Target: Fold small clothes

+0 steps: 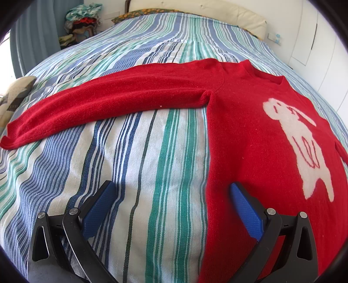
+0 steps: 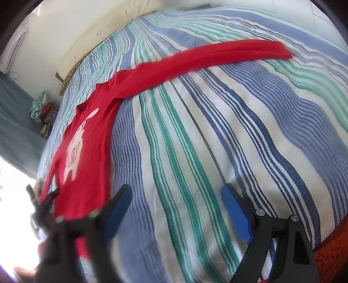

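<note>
a home bedroom: a bed (image 1: 152, 152) under a striped cover, pillows (image 1: 195, 10) at twelve o'clock, piled laundry (image 1: 83, 19) at eleven.

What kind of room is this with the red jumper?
Most likely a bedroom. The red knitted jumper with a white animal lies flat on a bed with a blue, green and white striped cover, a cream padded headboard behind it and a heap of clothes nearby.
</note>
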Demonstrator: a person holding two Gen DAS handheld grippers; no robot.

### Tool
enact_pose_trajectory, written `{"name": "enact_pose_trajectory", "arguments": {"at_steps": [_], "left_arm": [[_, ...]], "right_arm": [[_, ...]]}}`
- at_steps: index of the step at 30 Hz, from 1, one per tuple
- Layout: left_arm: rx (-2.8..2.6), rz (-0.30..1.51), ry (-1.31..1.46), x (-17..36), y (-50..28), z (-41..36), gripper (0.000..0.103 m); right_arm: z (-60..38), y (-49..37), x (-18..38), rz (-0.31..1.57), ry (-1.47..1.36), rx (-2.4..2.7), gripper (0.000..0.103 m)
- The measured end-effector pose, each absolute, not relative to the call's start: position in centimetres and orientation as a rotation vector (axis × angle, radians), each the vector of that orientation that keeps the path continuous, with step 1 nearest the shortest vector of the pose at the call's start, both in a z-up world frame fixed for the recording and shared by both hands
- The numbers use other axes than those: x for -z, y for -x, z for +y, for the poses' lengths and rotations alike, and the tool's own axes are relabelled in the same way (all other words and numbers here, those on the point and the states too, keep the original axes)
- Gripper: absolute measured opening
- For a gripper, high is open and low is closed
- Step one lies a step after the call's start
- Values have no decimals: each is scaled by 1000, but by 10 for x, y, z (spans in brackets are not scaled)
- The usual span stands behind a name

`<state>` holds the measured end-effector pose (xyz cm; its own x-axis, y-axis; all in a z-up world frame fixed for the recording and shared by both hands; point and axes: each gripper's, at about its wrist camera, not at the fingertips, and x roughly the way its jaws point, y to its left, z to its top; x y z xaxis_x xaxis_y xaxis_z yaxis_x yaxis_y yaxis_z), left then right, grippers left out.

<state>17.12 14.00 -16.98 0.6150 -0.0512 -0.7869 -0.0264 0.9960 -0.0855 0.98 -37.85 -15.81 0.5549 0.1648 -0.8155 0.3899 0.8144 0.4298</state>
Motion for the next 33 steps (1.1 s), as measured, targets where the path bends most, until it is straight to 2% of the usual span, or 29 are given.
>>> {"name": "enact_pose_trajectory", "arguments": {"at_steps": [33], "left_arm": [[14,908,92,170,-171,140,103]], "right_arm": [[-375,-9,159,991,-617,148,84]]}}
